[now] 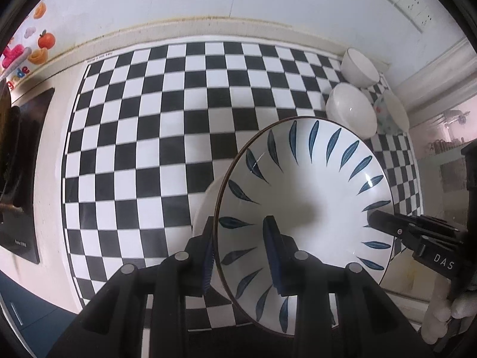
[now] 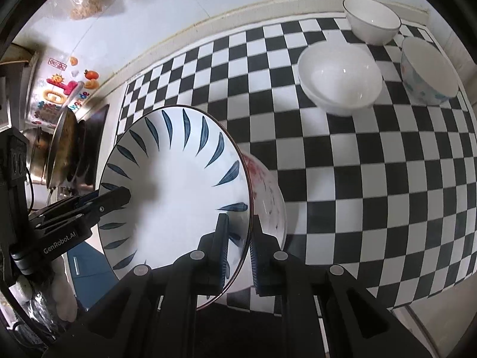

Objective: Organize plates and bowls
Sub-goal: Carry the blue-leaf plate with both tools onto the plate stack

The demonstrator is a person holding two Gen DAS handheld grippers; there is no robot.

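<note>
A white plate with blue leaf marks (image 1: 313, 197) is held above the checkered mat by both grippers. My left gripper (image 1: 240, 256) is shut on its left rim. My right gripper (image 2: 238, 247) is shut on its right rim; it also shows in the left wrist view (image 1: 384, 223). The same plate fills the lower left of the right wrist view (image 2: 176, 197). Under the plate lies another dish with red marks (image 2: 268, 197), partly hidden. Three bowls stand at the mat's far right: a plain white one (image 2: 340, 80), a dark-rimmed white one (image 2: 372, 24), a patterned one (image 2: 426, 71).
The checkered mat (image 1: 149, 149) covers the counter up to the back wall. A dark stove top (image 1: 23, 179) lies left of the mat, with pans (image 2: 68, 152) on it. Wall sockets (image 1: 405, 0) are at the upper right. The counter's front edge is near me.
</note>
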